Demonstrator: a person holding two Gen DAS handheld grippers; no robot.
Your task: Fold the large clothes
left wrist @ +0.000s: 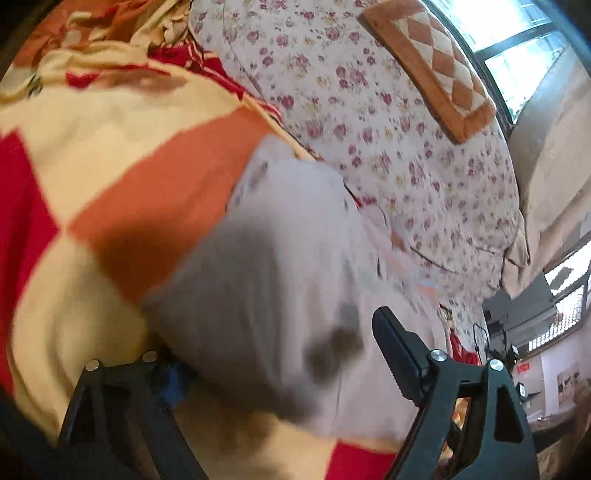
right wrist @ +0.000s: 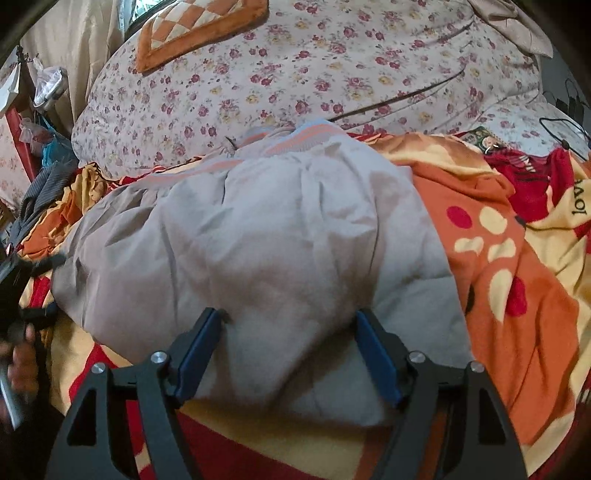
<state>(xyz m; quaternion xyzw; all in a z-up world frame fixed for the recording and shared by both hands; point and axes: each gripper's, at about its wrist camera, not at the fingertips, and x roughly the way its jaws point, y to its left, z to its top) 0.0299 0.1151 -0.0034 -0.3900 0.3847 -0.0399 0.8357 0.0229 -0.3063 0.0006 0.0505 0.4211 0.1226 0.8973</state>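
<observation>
Right wrist view looks down on the right tongs [right wrist: 290, 350], whose blue-padded fingers [right wrist: 378, 363] stand wide apart on either side of a raised fold of a pale grey garment [right wrist: 258, 236]; the pads lie against the cloth at its flanks, but whether they press it cannot be told. The garment lies bunched on a red, orange and cream blanket [right wrist: 517, 266] spread over the bed, its striped ribbed hem [right wrist: 295, 138] at the far edge, just before a floral quilt [right wrist: 332, 66] on which an orange checked cushion [right wrist: 199, 26] rests. At the left edge a person's hand [right wrist: 20, 363] shows, blurred. Left wrist view, also blurred, shows the left tongs [left wrist: 277, 354] spread wide with the same grey garment [left wrist: 280, 236] draped between the fingers and hiding the near one; no grip can be told.
</observation>
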